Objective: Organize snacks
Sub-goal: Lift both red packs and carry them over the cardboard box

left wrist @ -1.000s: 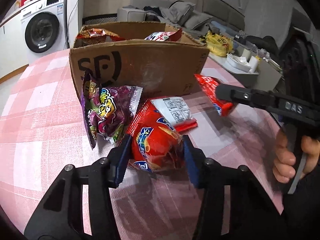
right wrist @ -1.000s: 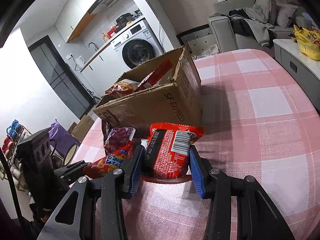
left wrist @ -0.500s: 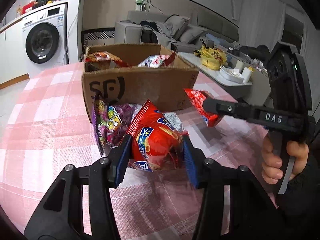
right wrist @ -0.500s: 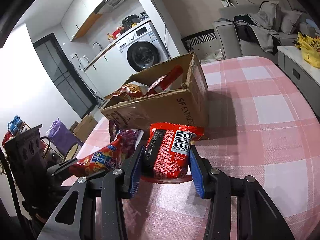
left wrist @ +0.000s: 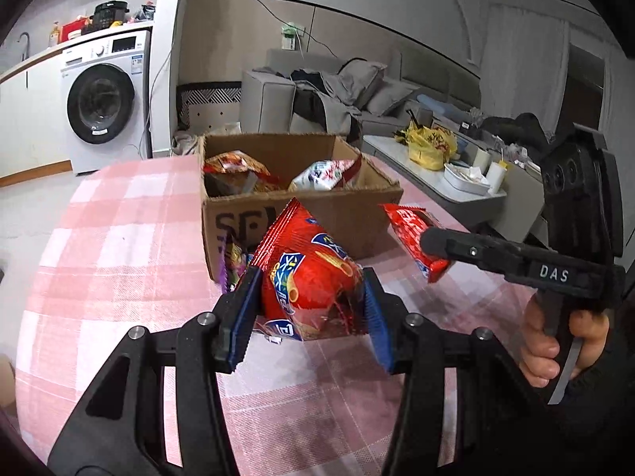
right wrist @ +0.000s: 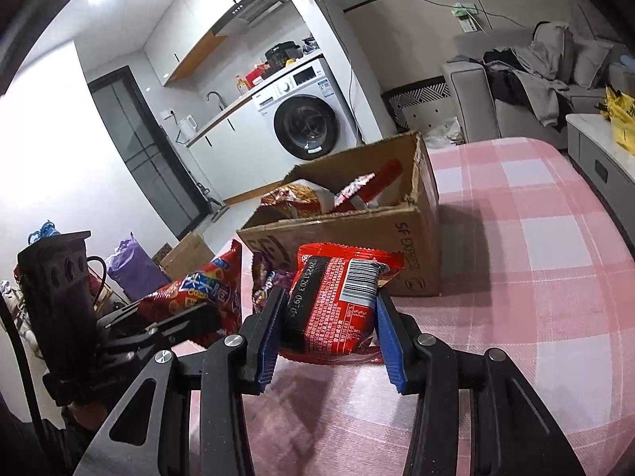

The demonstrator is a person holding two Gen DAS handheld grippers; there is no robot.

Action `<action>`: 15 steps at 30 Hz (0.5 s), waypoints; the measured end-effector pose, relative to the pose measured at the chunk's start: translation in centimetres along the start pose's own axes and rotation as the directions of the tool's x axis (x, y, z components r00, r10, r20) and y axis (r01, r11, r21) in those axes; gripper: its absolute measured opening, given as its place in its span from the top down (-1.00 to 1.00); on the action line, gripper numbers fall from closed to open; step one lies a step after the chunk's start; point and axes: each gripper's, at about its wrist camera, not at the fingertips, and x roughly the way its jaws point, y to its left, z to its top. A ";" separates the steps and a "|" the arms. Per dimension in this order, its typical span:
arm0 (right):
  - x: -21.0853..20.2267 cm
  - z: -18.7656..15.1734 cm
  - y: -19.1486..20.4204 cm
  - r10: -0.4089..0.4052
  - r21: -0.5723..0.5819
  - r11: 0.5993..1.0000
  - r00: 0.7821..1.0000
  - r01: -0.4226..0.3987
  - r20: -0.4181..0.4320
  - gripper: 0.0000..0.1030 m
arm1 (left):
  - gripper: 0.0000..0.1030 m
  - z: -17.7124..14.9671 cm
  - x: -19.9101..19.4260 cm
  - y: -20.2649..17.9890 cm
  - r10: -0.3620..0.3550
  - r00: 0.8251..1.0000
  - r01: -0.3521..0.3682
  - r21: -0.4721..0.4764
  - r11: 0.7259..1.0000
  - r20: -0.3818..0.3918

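Observation:
My left gripper (left wrist: pixel 311 317) is shut on a red chip bag (left wrist: pixel 309 281) and holds it above the pink checked table, in front of the open cardboard box (left wrist: pixel 329 222). My right gripper (right wrist: pixel 327 331) is shut on a red snack packet with a barcode (right wrist: pixel 337 301), also lifted off the table beside the box (right wrist: pixel 349 238). The packet also shows in the left wrist view (left wrist: pixel 412 234), and the chip bag in the right wrist view (right wrist: pixel 198 293). The box holds several snack bags. A purple snack bag (left wrist: pixel 234 265) lies against the box front, mostly hidden.
The pink checked tablecloth (left wrist: pixel 119 246) covers a round table. A washing machine (left wrist: pixel 107 103) stands behind at the left, a grey sofa (left wrist: pixel 337 91) behind the box, and a low white table with a yellow bag (left wrist: pixel 430 144) at the right.
Both grippers have risen with their snacks off the table. The view now looks down into the box from higher up. The purple bag stays on the table.

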 end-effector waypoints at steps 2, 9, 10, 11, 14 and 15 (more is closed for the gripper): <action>-0.1 0.2 0.1 0.001 0.001 1.000 1.000 -0.001 0.006 0.13 | 0.10 0.3 -0.8 0.3 0.009 1.000 -0.009 -0.002 1.000 0.016; -1.0 1.2 1.1 -0.001 -0.016 1.000 0.999 0.001 0.033 0.13 | 0.10 2.0 -1.9 1.5 0.018 0.999 -0.017 -0.014 1.000 0.050; -1.0 1.3 1.1 -0.002 -0.017 1.000 0.999 0.002 0.036 0.13 | 0.10 2.2 -2.1 1.6 0.018 0.998 -0.018 -0.014 1.000 0.054; -1.1 1.5 1.2 -0.003 -0.020 1.000 0.999 0.004 0.040 0.13 | 0.10 2.4 -2.2 1.8 0.019 0.998 -0.018 -0.013 1.000 0.057; -1.3 2.1 1.5 -0.011 -0.029 1.000 0.999 0.013 0.050 0.13 | 0.10 2.9 -2.5 2.3 0.019 0.998 -0.018 -0.018 1.000 0.065; -1.3 2.4 1.7 -0.014 -0.031 0.999 0.999 0.015 0.053 0.13 | 0.10 3.1 -2.6 2.5 0.021 0.997 -0.020 -0.018 1.000 0.068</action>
